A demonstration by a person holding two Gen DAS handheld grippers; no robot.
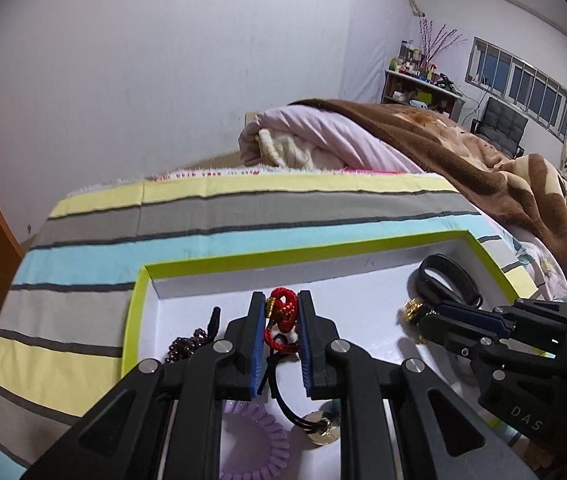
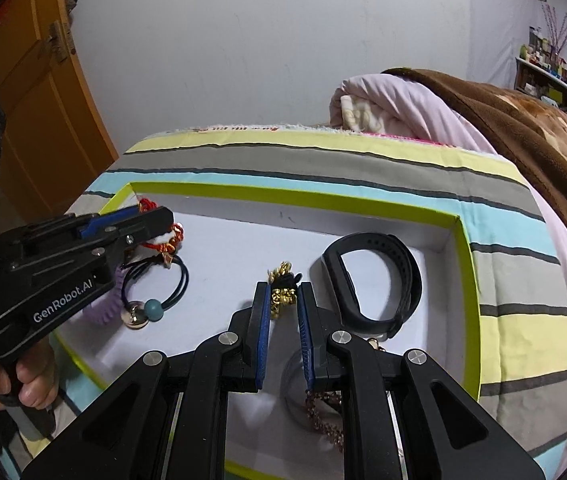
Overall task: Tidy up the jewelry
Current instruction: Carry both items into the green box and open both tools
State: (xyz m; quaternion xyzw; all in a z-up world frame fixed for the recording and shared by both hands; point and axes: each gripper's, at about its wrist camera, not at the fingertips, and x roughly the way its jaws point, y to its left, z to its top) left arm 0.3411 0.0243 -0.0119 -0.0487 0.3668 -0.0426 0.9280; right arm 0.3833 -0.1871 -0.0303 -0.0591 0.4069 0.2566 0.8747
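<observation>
Jewelry in the tray (image 2: 465, 264): left gripper (image 1: 281, 320) pinches the red cord bracelet (image 1: 283, 312), right gripper (image 2: 283, 300) pinches the gold chain (image 2: 283, 294); both should lift slowly.

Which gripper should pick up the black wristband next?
Right. The right gripper sits just beside the black wristband in the tray, though its fingers flank a gold chain. The left gripper is across the tray around the red cord bracelet.

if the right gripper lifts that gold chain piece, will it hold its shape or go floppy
Probably floppy: the gold chain piece is a bunched heap of small links between the right gripper pads, so loose ends would likely dangle. Its shiny metal may slip on the pads. It seems unlikely to roll on the white tray.
</observation>
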